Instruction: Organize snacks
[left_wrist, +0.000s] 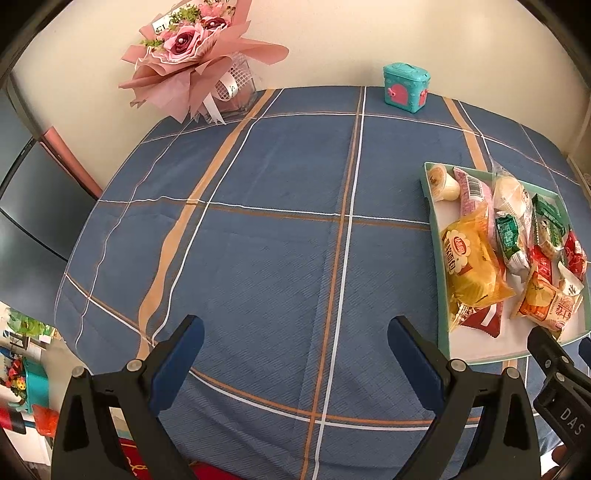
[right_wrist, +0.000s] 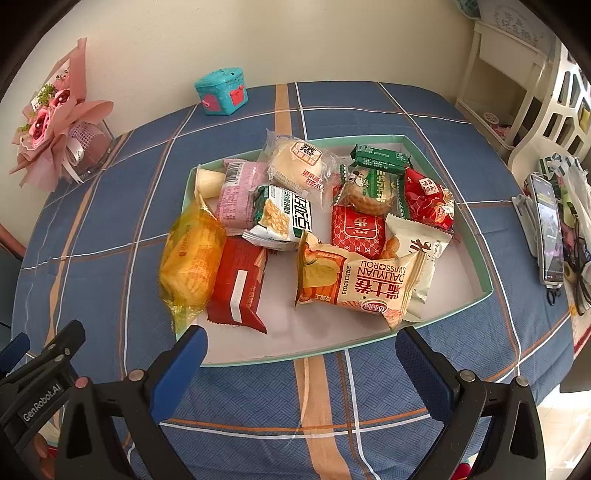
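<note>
A shallow teal-rimmed white tray holds several wrapped snacks: a yellow cake pack, a dark red pack, an orange Swiss roll pack, a bun and a jelly cup. My right gripper is open and empty, just in front of the tray's near rim. My left gripper is open and empty over bare tablecloth, left of the tray. The right gripper's tip shows in the left wrist view.
A blue plaid tablecloth covers the table. A pink bouquet and a teal toy box stand at the back by the wall. A phone on a stand and clutter lie at the right edge.
</note>
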